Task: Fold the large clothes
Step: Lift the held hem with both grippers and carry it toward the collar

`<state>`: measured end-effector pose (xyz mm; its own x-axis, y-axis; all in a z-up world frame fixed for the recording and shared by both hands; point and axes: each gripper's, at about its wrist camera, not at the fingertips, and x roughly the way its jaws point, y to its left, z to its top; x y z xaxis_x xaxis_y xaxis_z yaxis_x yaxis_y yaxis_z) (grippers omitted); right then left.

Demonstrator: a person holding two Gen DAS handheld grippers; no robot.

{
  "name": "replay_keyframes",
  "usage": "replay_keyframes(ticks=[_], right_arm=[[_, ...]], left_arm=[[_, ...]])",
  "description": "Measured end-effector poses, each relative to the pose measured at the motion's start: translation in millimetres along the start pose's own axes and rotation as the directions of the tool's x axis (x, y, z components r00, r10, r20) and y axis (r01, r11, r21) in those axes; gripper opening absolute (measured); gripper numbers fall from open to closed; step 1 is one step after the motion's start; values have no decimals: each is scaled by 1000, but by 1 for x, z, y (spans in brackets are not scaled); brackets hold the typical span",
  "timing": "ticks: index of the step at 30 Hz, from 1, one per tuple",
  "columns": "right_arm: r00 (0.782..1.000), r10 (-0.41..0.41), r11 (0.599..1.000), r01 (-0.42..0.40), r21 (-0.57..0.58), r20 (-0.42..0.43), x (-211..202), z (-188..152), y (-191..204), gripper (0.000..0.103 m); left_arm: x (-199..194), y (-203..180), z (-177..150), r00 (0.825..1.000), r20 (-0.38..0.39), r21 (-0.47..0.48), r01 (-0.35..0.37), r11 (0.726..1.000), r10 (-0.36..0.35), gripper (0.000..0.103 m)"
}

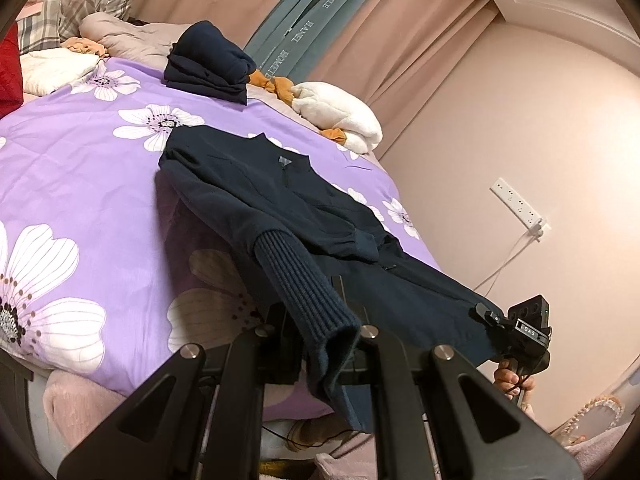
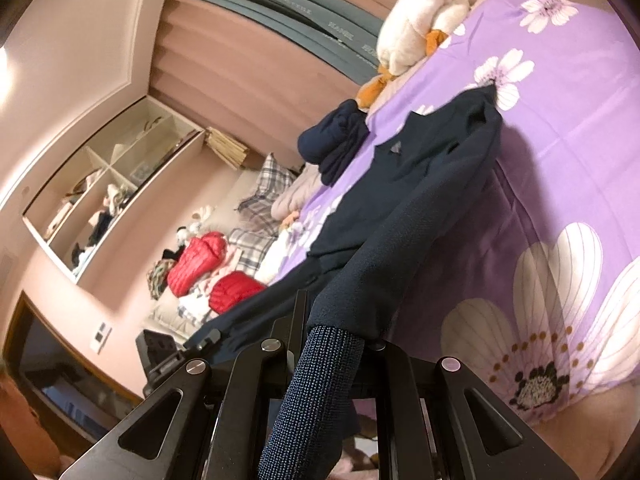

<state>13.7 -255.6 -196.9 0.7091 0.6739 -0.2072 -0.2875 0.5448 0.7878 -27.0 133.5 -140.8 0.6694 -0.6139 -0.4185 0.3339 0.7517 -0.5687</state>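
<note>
Left hand-held gripper: fingers hidden under a ribbed cuff draped over them; cloth appears pinched there, clamped on the navy sweater. In the right wrist view this gripper shows at lower left, its tip on the hem edge.

Right hand-held gripper: fingertips buried under the second ribbed cuff, which hangs down between the linkage arms. Seen from the left wrist view, its tip is closed on the sweater's lower corner, a hand below it on the handle.

Navy sweater: collar end lies on the bed's purple floral cover; lower part lifted off the bed edge, stretched between the two grippers. Both sleeves folded across the front.

Farther back on the cover: a folded dark navy pile. Beside it, a white-and-orange plush bundle. Plaid pillows at the bed's head. Wall power strip to the right.
</note>
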Motion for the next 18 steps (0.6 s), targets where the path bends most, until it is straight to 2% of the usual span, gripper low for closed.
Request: replay_keyframes(ticks=[12,18], right_arm=[[998,52,996,-50,-73,20,-12,2,22,14],[998,51,995,-48,-88,29,-10,6,21,14]], left_arm=[[-29,-22,-2,997,27,-7,68,998,-68,9],[-28,-16,2,997,32,-26,71,997,-70,10]])
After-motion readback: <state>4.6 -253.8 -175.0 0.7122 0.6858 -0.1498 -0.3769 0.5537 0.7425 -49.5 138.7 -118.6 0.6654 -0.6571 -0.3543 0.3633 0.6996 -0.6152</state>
